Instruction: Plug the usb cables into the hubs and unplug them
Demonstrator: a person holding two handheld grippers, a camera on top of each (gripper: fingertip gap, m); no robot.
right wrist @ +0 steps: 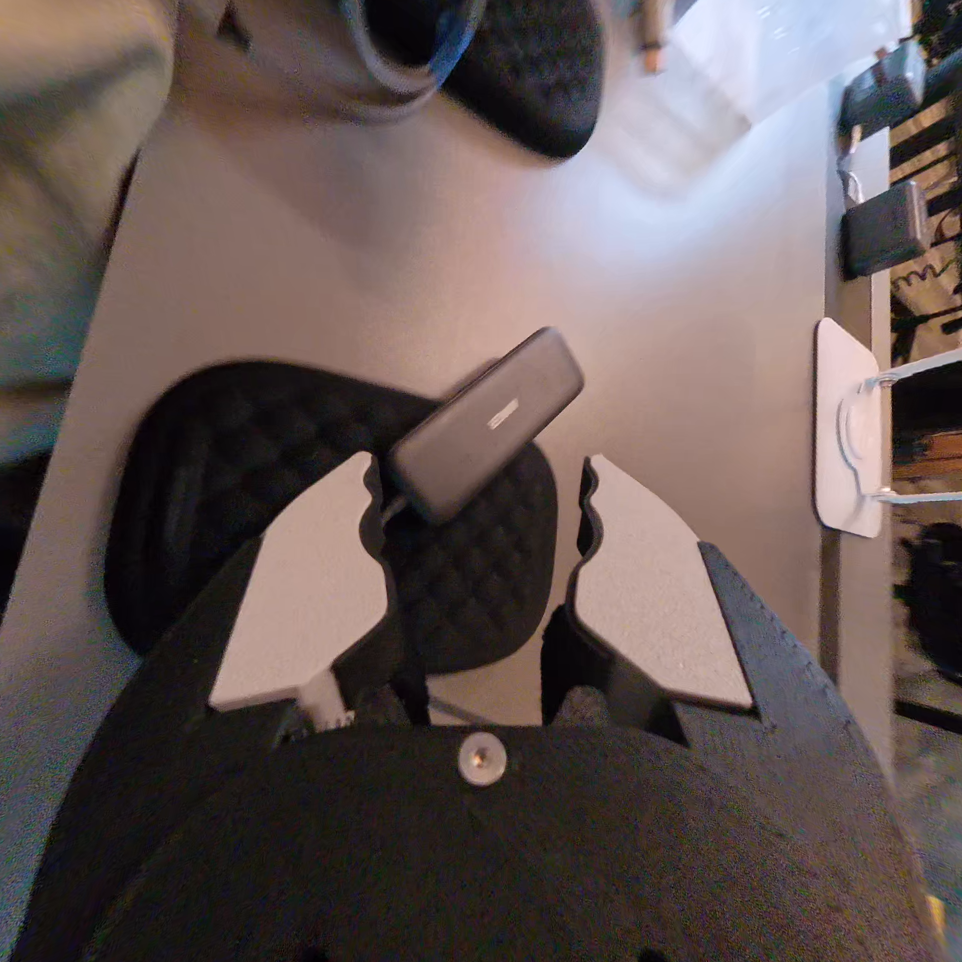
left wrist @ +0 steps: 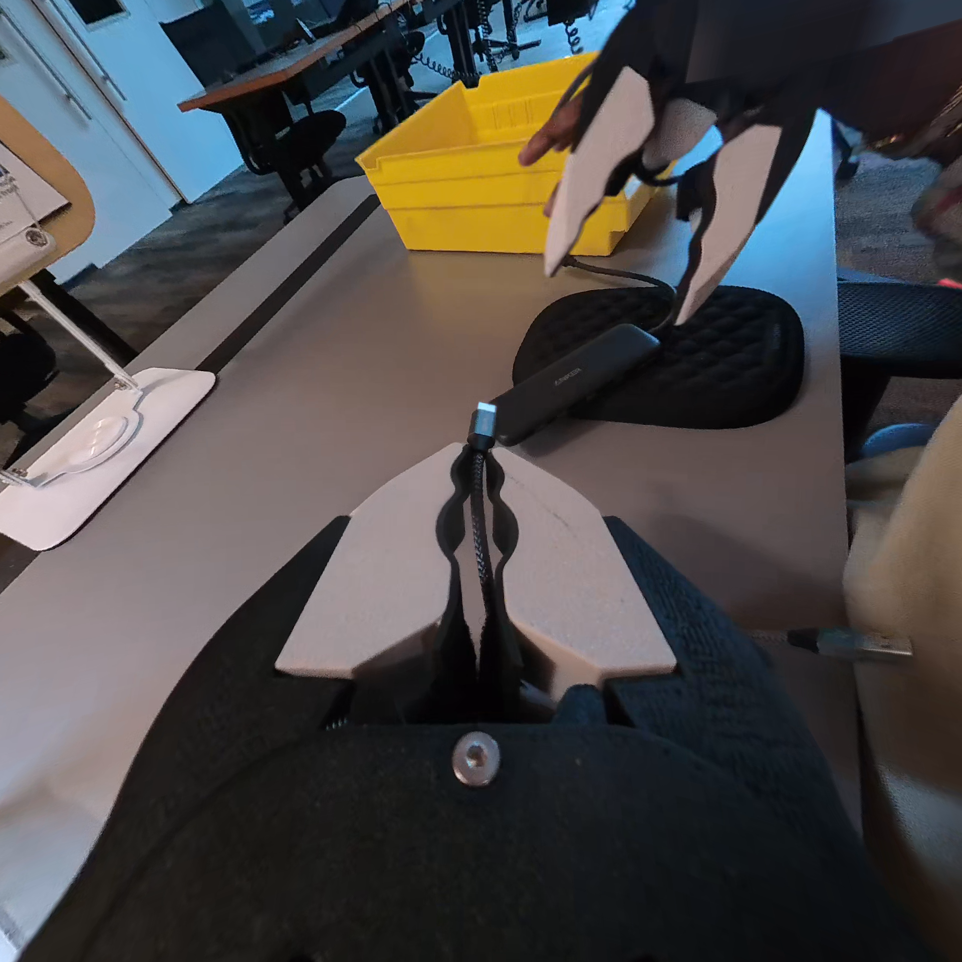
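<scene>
My left gripper (left wrist: 476, 450) is pinched on a black braided USB cable (left wrist: 481, 526) that runs up between my fingers, its small silver plug (left wrist: 485, 416) sticking out past the tips, just beside the near end of the dark hub (left wrist: 575, 382) and not inserted. The hub lies partly on a black quilted pad (left wrist: 729, 364) on the grey table (left wrist: 364, 338). My right gripper (right wrist: 481, 468) hovers above the hub's far end with its fingers spread apart, empty. A yellow bin (left wrist: 468, 172) stands farther back.
</scene>
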